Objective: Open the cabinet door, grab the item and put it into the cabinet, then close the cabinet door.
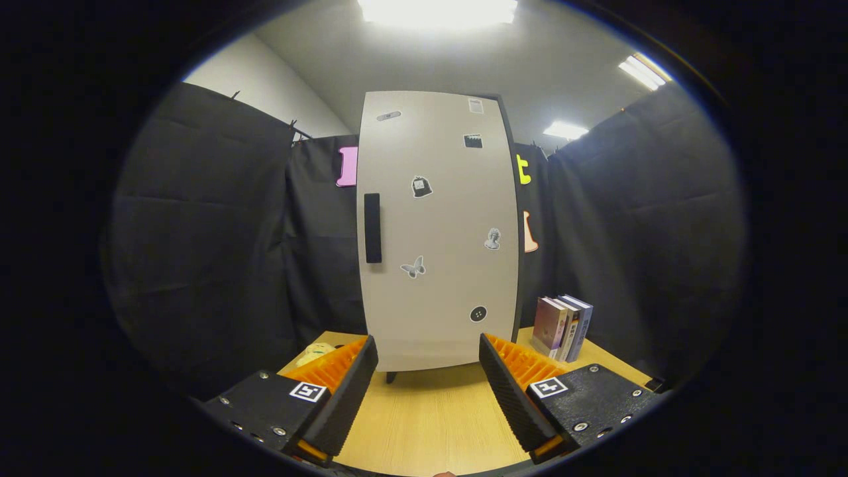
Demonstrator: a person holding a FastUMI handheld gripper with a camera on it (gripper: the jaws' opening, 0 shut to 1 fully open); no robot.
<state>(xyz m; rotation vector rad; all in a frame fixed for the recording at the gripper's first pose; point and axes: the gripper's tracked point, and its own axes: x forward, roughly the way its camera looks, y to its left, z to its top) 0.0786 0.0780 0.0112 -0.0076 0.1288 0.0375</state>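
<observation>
On the far left of the bench (430, 424), just beyond my left finger, I see a small pale item (314, 353), half hidden, so I cannot tell what it is; I judge it may be the item for the cabinet, but this is only my guess. My hand-held gripper (428, 371) holds nothing: its fingers stand wide apart, with bare bench between them. Straight ahead of the fingers stands the cabinet (437, 232), upright on short legs, and its door (450, 291) lies flat and closed, with several small stickers on it. The dark handle (372, 228) sits vertical near the left edge of the door, so I judge the hinges are on the right side. To the right of the cabinet, a few books (563, 326) stand upright on the bench, near the black cloth wall (636, 232). A closed door with the pale item outside fits the moment before opening; if that item is not the task's one, and another already lies inside, the same picture fits the end. I cannot see inside, so I cannot decide. If opening is in hand, the fingers must go up and left to the handle, close across it, and pull in an arc.
</observation>
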